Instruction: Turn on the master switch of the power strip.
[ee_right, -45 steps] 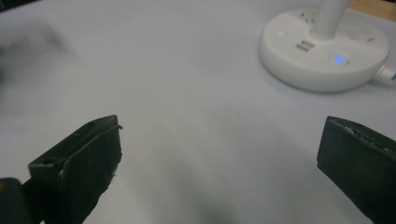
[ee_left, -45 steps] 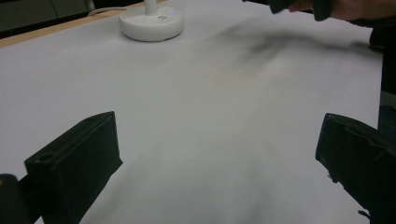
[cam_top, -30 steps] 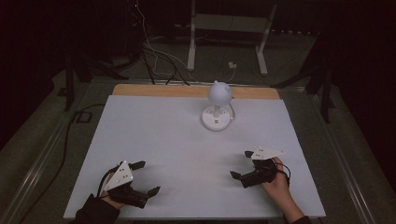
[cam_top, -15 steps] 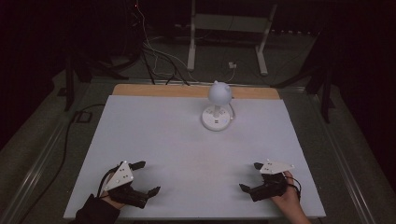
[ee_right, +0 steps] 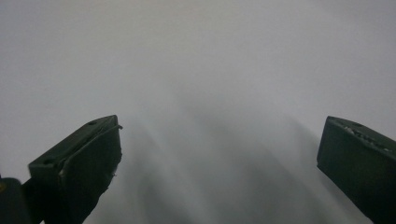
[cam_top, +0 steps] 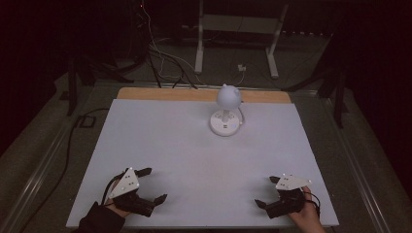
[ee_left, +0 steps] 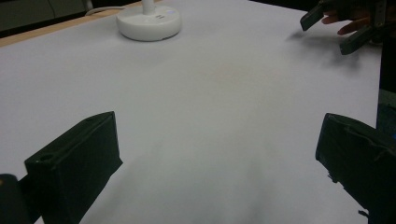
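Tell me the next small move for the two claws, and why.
Probably reach the right claw forward toward the lamp. Both claws sit open and empty at the near edge of the table, the left claw too, and the lamp stands far off near the back edge, a little to the right of the middle, so the right one likely has the shorter way.

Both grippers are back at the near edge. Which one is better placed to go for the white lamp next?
Right, slightly. The lamp stands right of centre at the far edge, so the right gripper looks to have the shorter path than the left gripper. Both have jaws open and empty.
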Demonstrator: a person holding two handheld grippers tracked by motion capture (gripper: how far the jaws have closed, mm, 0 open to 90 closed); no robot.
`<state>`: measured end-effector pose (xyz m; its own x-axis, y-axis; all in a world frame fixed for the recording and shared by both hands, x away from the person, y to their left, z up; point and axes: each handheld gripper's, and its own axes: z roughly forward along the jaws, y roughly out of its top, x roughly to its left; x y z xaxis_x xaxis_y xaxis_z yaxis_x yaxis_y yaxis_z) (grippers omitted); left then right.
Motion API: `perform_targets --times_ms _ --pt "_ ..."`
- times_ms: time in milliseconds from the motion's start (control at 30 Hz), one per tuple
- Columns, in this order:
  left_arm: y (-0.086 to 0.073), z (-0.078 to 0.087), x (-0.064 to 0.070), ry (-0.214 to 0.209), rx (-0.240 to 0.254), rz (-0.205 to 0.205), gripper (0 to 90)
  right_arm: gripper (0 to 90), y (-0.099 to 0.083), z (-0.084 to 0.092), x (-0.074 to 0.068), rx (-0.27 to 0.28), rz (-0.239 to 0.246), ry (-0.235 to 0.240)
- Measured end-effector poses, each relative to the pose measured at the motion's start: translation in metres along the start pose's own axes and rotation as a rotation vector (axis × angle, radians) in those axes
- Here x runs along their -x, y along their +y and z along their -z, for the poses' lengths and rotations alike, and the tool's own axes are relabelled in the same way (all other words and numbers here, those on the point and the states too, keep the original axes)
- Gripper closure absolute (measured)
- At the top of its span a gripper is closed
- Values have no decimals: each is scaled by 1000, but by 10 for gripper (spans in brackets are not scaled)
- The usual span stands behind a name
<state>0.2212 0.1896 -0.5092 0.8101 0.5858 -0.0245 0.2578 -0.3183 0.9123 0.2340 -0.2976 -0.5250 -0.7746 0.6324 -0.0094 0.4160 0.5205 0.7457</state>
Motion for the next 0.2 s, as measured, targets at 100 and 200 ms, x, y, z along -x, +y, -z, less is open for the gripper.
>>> perform_targets --times_ms 100,200 --pt "0 0 0 -1 0 1 3 0 0 0 0 -3 6 -5" --pt "0 0 0 0 -2 -3 3 0 0 0 1 1 2 -8"
